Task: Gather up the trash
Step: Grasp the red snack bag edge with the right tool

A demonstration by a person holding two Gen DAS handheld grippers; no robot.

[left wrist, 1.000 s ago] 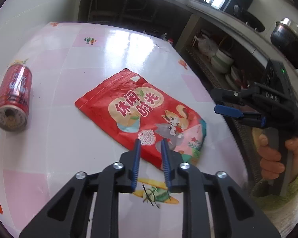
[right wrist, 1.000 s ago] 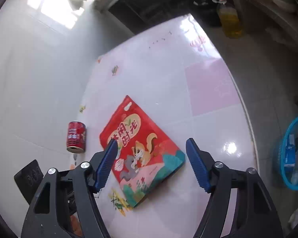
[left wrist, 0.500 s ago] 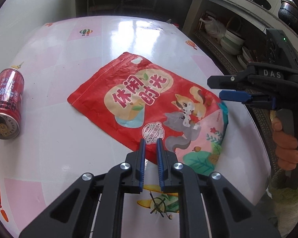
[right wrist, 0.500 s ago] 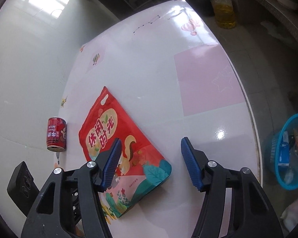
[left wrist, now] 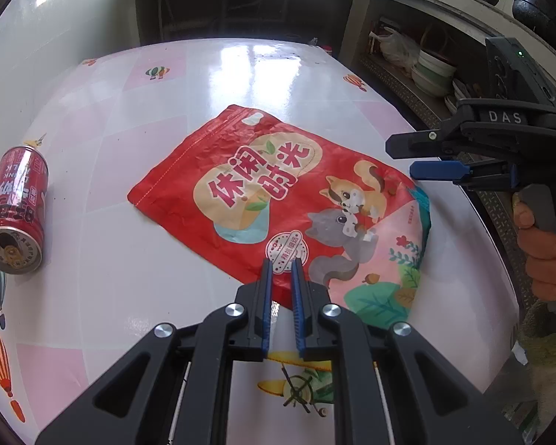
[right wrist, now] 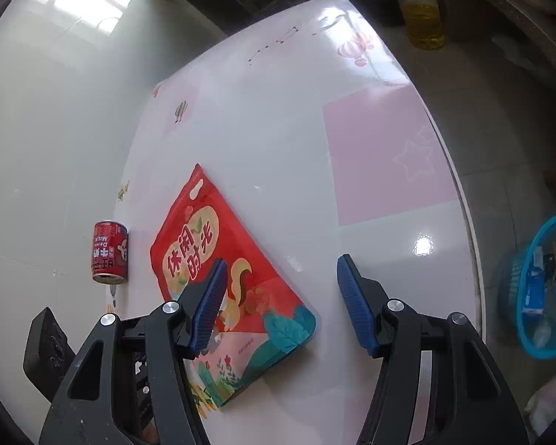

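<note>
A red snack bag with cartoon squirrels lies flat on the white and pink table. My left gripper hovers at the bag's near edge. Only a narrow gap is left between its blue pads, and the flat bag shows through it. Far left, a red drink can lies on its side. My right gripper is open wide above the bag, near its leafy corner. The can is to the left. The left wrist view shows the right gripper at the bag's right edge, held by a hand.
A blue basket holding several pieces of trash stands on the floor right of the table's edge. A bottle of yellow oil stands on the floor beyond the table. Shelves with bowls line the right side.
My left gripper's jaws have narrowed and it has sunk closer to the bag's near edge. The right gripper's jaws have closed slightly and it has tilted a little.
</note>
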